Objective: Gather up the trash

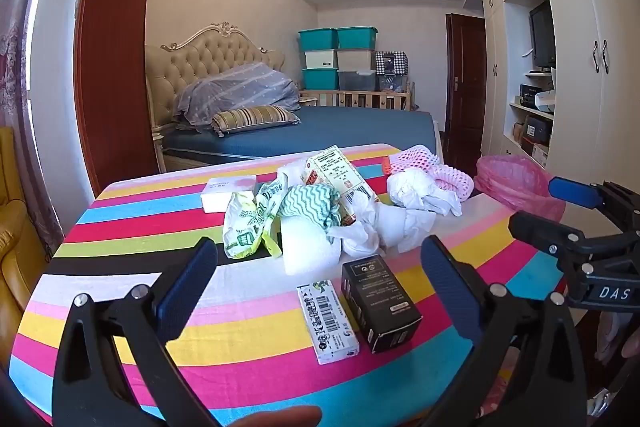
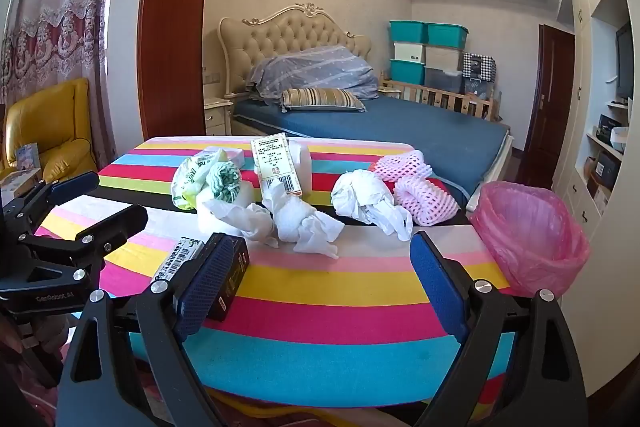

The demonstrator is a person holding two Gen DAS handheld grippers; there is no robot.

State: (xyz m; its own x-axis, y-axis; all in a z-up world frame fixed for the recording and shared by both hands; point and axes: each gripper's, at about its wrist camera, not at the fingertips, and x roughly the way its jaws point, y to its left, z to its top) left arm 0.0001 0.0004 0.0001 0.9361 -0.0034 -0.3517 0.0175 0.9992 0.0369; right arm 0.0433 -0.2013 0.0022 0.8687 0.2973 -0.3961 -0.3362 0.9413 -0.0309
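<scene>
Both tongs hang released over the near edge of the striped tabletop (image 1: pixel 132 215), jaws spread wide with nothing between them, tilted slightly down toward the litter.

Just ahead of the left tongs (image 1: pixel 316 291), between its fingers in the wrist view, lie a black box (image 1: pixel 380 303) and a white barcode box (image 1: pixel 330 319) side by side, the nearest pickings. Beyond them is the main heap: crumpled tissues (image 1: pixel 404 219), a green wrapper (image 1: pixel 244 223), a green-patterned cloth (image 1: pixel 312 207) and a tall carton (image 1: pixel 336 175) leaning on the pile.

Ahead of the right tongs (image 2: pixel 320 283) the tabletop is bare stripe, then tissue wads (image 2: pixel 304 223) and pink foam nets (image 2: pixel 420 195) farther off. The pink-lined bin (image 2: pixel 532 235) stands right of the right tongs, off the table's edge, likely placed there so trash can be dropped in with a short swing.

Nothing seems collected yet.
</scene>
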